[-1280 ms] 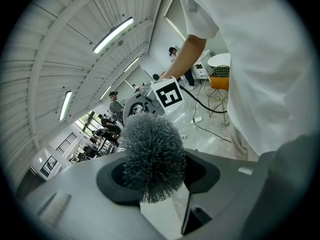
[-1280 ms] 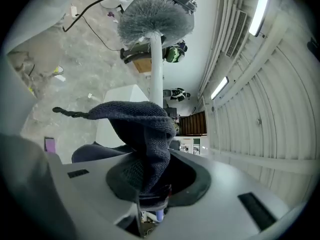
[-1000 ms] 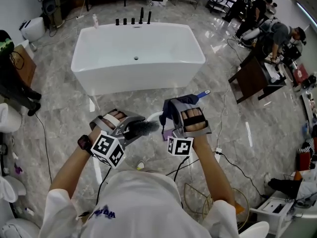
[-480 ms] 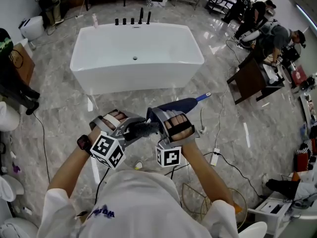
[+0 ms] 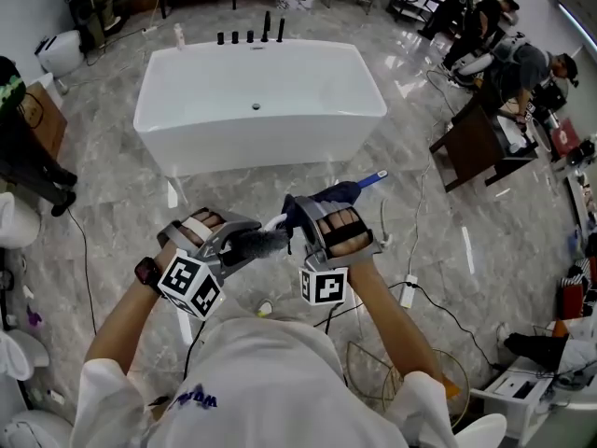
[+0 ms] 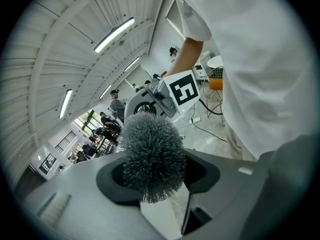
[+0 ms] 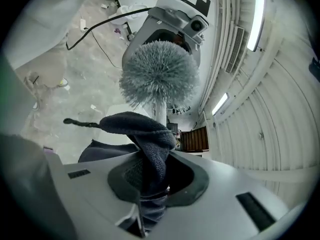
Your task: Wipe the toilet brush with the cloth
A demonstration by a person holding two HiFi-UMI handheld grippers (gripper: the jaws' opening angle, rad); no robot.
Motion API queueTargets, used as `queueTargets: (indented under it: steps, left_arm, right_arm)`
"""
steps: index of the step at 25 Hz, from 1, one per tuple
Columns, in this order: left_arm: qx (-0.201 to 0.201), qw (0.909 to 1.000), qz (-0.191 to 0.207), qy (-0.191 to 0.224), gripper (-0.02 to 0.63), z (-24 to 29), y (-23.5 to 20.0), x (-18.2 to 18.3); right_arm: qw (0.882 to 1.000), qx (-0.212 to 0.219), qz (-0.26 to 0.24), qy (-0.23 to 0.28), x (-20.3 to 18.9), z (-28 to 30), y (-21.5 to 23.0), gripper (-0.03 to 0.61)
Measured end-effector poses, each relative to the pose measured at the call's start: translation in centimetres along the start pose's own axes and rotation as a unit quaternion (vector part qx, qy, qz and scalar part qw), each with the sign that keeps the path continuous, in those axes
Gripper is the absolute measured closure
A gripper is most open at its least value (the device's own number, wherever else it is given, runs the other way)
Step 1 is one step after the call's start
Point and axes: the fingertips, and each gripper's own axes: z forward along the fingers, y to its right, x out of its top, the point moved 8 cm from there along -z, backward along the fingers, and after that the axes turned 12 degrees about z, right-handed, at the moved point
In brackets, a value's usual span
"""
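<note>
The toilet brush has a grey bristle head (image 5: 256, 244) and a white handle (image 7: 160, 111) with a blue end (image 5: 375, 177). My left gripper (image 5: 238, 243) is shut on the brush at the bristle head (image 6: 150, 154), which fills the space above its jaws. A dark blue cloth (image 5: 336, 194) is bunched around the handle just right of the head. My right gripper (image 5: 312, 211) has the cloth (image 7: 145, 134) between its jaws, which are closing on it. In the right gripper view the bristle head (image 7: 159, 74) stands just beyond the cloth, with the left gripper (image 7: 175, 19) behind it.
A white bathtub (image 5: 256, 96) with black taps (image 5: 250, 37) stands ahead on the marble floor. Cables and a power strip (image 5: 409, 292) lie at the right. A dark table (image 5: 480, 143) with people around it is at the far right. A toilet (image 5: 63, 52) sits far left.
My right gripper has moved left with the cloth, along the handle and up against the bristle head. The left gripper has kept the brush almost still.
</note>
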Motion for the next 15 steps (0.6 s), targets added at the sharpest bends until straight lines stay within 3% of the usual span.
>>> queueTargets:
  steps: [15]
  left_arm:
    - [-0.005, 1.0000, -0.005, -0.001, 0.397, -1.0, 1.2, -1.6]
  right_arm:
    - [0.999, 0.001, 0.005, -0.048, -3.7, 1.1, -0.4, 0.509]
